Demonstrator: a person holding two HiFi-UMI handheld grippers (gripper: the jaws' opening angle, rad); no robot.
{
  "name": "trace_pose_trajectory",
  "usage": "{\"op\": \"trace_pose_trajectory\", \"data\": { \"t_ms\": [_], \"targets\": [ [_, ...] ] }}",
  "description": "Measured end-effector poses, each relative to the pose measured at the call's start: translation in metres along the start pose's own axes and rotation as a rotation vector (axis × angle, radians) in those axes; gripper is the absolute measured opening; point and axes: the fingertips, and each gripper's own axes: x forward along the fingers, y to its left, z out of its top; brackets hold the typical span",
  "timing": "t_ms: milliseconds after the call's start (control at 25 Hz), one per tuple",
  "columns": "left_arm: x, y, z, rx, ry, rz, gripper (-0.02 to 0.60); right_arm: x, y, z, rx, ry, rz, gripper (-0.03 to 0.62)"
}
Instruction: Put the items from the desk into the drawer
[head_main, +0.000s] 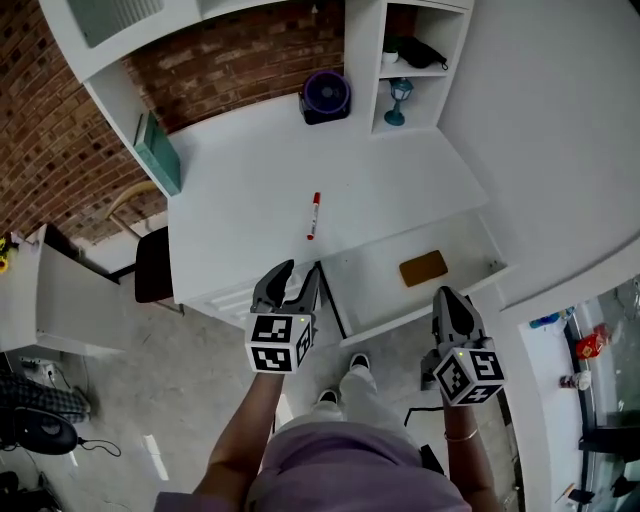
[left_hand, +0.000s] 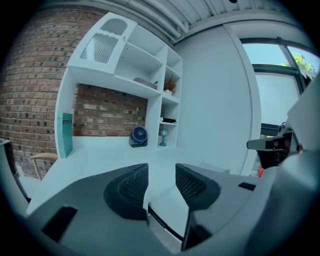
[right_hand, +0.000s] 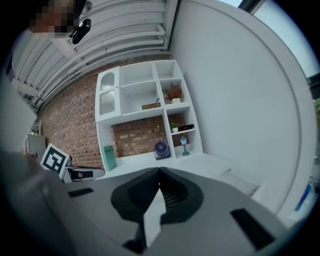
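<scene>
- Left gripper (head_main: 298, 272): jaws stand apart and bare; its own view shows only the white desk surface in the gap. It is held low at the near edge of the desk (head_main: 240, 190), pointing away from the person.
- Pen (head_main: 313, 216): red and white, lying loose on the desk just beyond the left gripper's tips and a shade to their right. Its long axis runs almost straight away from the person, nearly in line with the way the jaws point, so the jaws would straddle it across its width with little turning. It cannot be found in the left gripper view, probably hidden below the jaws.
- Judgement: the left gripper is plainly the nearer tool to the pen. The coming move looks like a short reach forward and down.
- Fan (head_main: 326, 97): stands at the back of the desk against the brick wall, well apart from both tools.
- Drawer (head_main: 375, 282): pulled open, directly right of the pen and below desk level, between the two grippers.
- Brown item (head_main: 423, 268): flat, lying in the drawer's right half; possibly a wallet or pad, too small to say.
- Right gripper (head_main: 443, 296): jaws closed tip to tip on nothing, near the drawer's front right corner and well apart from the pen.
</scene>
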Motion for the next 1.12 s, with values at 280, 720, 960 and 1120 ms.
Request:
{"op": "trace_pose_trajectory", "data": {
  "t_ms": [280,720,960,1120],
  "targets": [
    [0.047,0.011,0.001,-0.014,0.037,0.051,0.161,0.056,-0.019,-0.001,-0.004,0.05,0.067,0.004],
    [0.114,0.031,-0.016,0.034,0.123,0.099,0.136,0.101,-0.03,-0.006,-0.002,0.1,0.135,0.003],
    [0.146,0.045,-0.038,0.014,0.197,0.131,0.137,0.105,-0.042,-0.009,0.005,0.112,0.136,0.003],
    [0.162,0.054,-0.048,-0.023,0.23,0.145,0.137,0.108,-0.048,-0.009,0.009,0.119,0.135,0.003]
  ]
}}
